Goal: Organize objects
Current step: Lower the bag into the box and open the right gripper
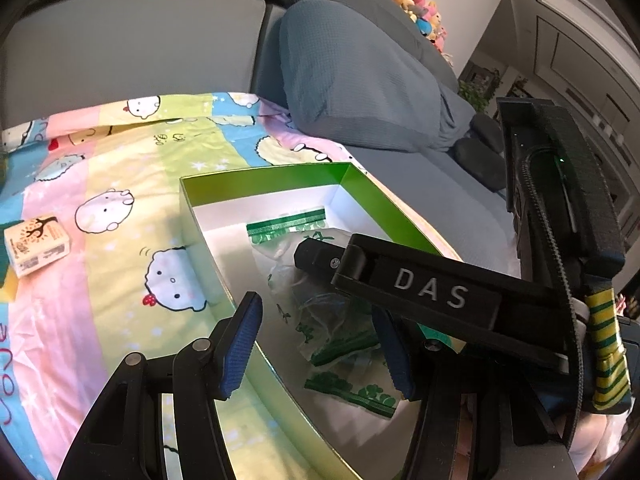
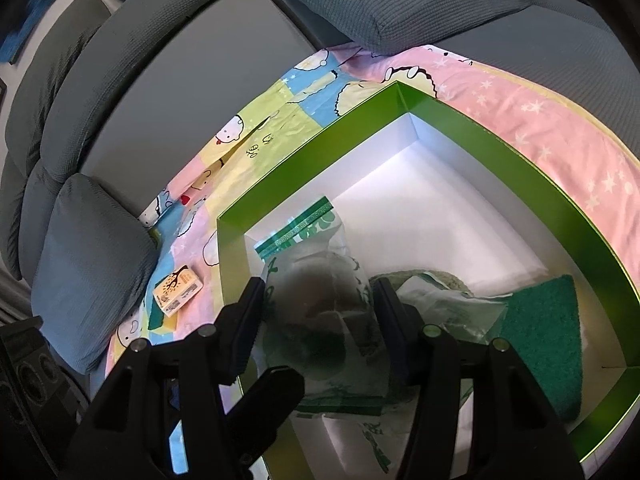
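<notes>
On the far left of the patterned bedsheet we see a small printed box lying on a green-and-yellow sponge, well apart from the green box. Moving right, our left gripper hovers over the near-left wall of that open, white-lined box, its blue-padded jaws apart with nothing between them. Below them, inside the box, lie clear zip bags printed in green, one bag's green seal strip pointing toward the far wall.

Further right, our right gripper reaches into the box from the side; in the left wrist view its black body marked DAS crosses above the bags. Its jaws stand apart on either side of a zip bag; whether the pads touch the plastic we cannot tell. A dark blur sits over the bag in that view. To the right of it lies another crumpled bag, and beyond that a dark green scouring pad rests against the right wall. Grey sofa cushions ring the sheet.
</notes>
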Motion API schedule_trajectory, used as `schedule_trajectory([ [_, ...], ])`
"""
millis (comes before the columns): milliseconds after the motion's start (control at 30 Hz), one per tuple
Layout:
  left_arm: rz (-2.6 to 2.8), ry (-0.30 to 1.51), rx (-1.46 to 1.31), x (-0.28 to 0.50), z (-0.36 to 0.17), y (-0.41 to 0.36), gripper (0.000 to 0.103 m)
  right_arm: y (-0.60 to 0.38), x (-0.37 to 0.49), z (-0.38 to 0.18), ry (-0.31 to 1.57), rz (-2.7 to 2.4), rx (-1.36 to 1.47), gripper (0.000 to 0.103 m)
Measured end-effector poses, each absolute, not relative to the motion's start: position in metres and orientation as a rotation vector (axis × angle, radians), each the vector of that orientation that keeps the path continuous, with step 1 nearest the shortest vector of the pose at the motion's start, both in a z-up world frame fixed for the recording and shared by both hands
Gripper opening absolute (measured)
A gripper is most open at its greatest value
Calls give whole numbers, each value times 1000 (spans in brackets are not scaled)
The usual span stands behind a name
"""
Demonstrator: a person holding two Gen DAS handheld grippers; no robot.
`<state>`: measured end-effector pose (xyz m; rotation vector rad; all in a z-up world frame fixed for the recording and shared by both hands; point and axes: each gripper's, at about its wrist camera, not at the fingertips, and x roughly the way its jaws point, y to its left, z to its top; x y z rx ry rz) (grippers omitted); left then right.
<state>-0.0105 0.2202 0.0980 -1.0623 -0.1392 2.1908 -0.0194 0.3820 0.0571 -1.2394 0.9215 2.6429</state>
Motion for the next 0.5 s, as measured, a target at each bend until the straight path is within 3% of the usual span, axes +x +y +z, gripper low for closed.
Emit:
schedule_trajectory([
  [500,2263,-191,-1013,-2,124,182,59,376,-2,80,872,2670,-1073,57],
])
